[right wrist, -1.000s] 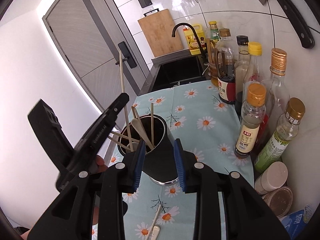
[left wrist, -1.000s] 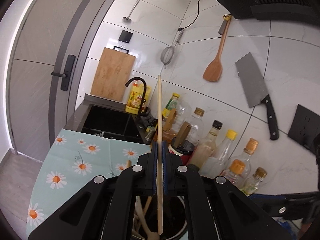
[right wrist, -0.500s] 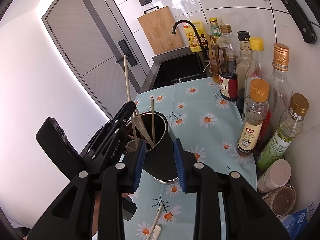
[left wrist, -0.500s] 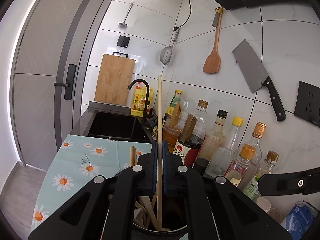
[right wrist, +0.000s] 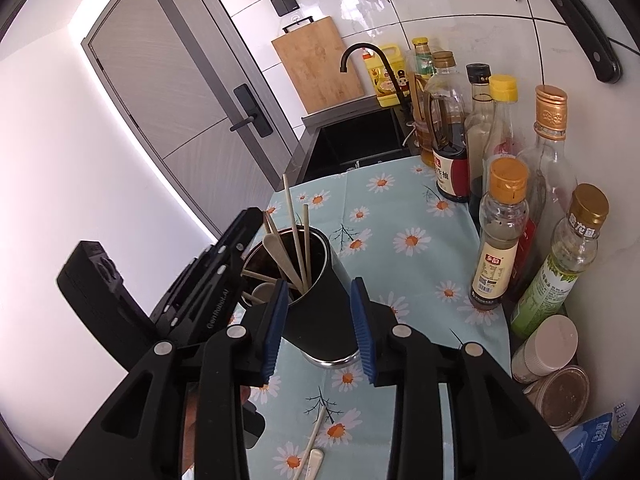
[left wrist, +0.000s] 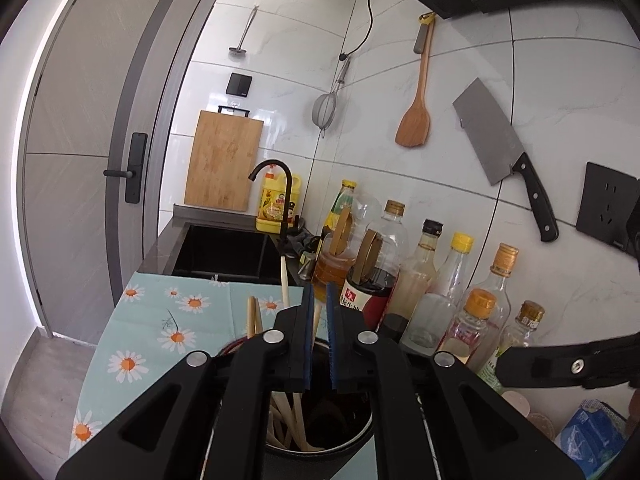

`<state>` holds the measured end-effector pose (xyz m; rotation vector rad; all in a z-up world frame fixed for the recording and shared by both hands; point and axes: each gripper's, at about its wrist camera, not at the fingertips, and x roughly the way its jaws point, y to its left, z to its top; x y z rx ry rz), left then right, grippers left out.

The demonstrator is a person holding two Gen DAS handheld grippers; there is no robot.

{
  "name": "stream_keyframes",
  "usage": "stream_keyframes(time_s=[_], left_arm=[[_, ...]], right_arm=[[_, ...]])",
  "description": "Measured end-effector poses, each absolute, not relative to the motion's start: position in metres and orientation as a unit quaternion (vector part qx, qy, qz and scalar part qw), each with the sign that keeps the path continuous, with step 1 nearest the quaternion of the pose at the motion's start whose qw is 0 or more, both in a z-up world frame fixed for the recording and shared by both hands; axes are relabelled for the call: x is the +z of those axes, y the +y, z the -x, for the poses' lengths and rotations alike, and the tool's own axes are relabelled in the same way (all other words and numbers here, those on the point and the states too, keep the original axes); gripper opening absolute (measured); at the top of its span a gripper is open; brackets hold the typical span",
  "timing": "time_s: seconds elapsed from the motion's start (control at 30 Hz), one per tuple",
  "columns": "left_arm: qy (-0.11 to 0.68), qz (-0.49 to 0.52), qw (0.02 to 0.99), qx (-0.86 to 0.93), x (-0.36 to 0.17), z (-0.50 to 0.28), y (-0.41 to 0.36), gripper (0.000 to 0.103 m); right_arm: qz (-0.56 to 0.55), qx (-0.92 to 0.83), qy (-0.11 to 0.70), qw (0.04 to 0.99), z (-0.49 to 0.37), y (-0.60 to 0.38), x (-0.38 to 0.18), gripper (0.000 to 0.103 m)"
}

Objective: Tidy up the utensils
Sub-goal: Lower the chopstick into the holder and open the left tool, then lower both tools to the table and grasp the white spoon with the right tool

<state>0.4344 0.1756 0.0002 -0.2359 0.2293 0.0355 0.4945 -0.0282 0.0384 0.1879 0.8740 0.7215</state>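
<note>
My left tongs (left wrist: 318, 336) sit right over the black utensil cup (right wrist: 320, 308) and the jaws are opening. The long chopstick (left wrist: 285, 280) runs btw the blue pads, but I can't tell if they touch it; its lower end is down in the cup w/ the other wooden bits. My right tongs (right wrist: 320, 328) are partly open around the cup's lower half, 1 pad on each side, and the jaws are opening a bit too. The cup stands upright on the daisy cloth on the desk (right wrist: 400, 216). A white spoon (right wrist: 314, 444) lies on the cloth just in front of the cup, near my right tongs.
</note>
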Motion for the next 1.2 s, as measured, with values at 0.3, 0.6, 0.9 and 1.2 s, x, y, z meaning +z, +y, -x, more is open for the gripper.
stream_keyframes(time_s=[0.3,0.6,0.9,1.2], left_arm=[[0.087,0.132,0.987,-0.010,0.043,-0.403,0.179,0.029],[0.124,0.123,0.984,-0.025,0.067,-0.348,0.172,0.029],[0.210,0.126,0.969,-0.023,0.039,-0.296,0.169,0.029],[0.338,0.163,0.926,-0.028,-0.022,-0.273,0.168,0.029]], right_arm=[[-0.084,0.349,0.399,0.844,-0.478,-0.032,0.051,0.034],[-0.063,0.360,0.387,0.847,-0.447,-0.034,0.059,0.034],[-0.035,0.362,0.404,0.839,-0.411,-0.029,0.041,0.038],[-0.034,0.374,0.454,0.808,-0.395,-0.019,0.006,0.039]])
